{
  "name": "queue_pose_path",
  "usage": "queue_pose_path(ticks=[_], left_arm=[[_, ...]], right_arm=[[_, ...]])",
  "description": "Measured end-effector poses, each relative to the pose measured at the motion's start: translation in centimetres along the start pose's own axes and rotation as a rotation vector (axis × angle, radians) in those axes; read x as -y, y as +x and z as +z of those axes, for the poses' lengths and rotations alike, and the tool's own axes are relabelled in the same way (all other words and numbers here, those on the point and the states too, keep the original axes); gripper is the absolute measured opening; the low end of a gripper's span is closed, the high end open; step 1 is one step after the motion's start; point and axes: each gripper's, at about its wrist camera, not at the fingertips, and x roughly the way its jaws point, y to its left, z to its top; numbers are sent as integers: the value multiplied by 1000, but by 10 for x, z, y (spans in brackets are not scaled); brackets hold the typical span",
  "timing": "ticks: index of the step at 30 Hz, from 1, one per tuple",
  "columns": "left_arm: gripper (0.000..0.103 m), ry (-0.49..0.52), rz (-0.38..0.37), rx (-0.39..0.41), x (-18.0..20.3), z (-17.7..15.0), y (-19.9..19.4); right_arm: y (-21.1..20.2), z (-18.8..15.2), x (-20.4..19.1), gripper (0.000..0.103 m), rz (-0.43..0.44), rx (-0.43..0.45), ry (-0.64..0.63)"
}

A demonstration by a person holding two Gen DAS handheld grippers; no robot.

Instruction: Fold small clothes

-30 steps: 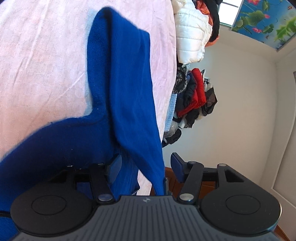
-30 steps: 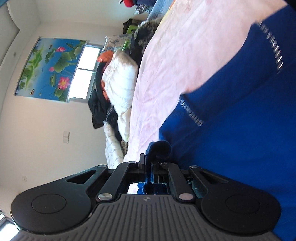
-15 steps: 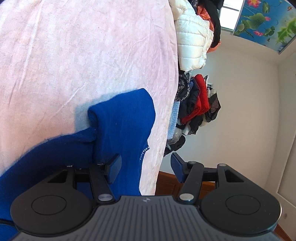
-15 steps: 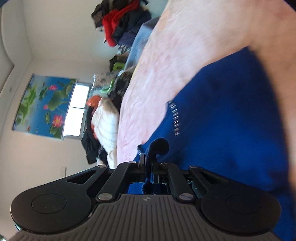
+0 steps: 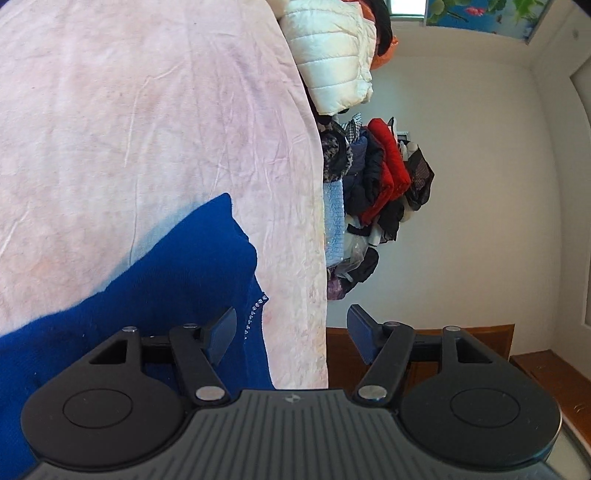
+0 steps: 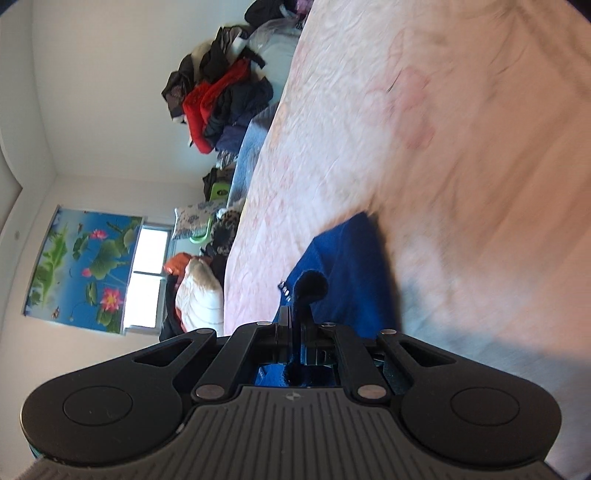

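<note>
Blue knit garment (image 5: 177, 288) lies on bed (image 5: 147, 110) near its edge. Right tongs (image 6: 295, 325) clenched on fold of it; left tongs (image 5: 291, 332) released, beside fabric. Soft, light, limp: likely sags; pinch at edges or corners.

Both views are taken close above the pale pink crumpled bedsheet (image 5: 147, 129) (image 6: 424, 129), each rolled sideways and aimed forward along its fingers. The deep blue knitted garment (image 5: 166, 288) (image 6: 351, 273), the far heap of dark and red clothes (image 5: 384, 173) (image 6: 221, 107) and the lotus-flower wall picture (image 5: 480, 11) (image 6: 81, 266) are shared.
</note>
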Motion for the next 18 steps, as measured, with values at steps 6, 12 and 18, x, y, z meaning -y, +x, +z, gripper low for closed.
queue_pose_path(ticks=[6,12,18], left_arm=[[66,93,93,-32,-1,0,22],[66,154,165,0,-20,11,37],[66,157,162,-21,-18,15,32]], right_arm=[[4,3,17,9,-37,-18,27],[15,3,33,9,-86,-43,15],[13,7,28,13,-93,-65,-21]])
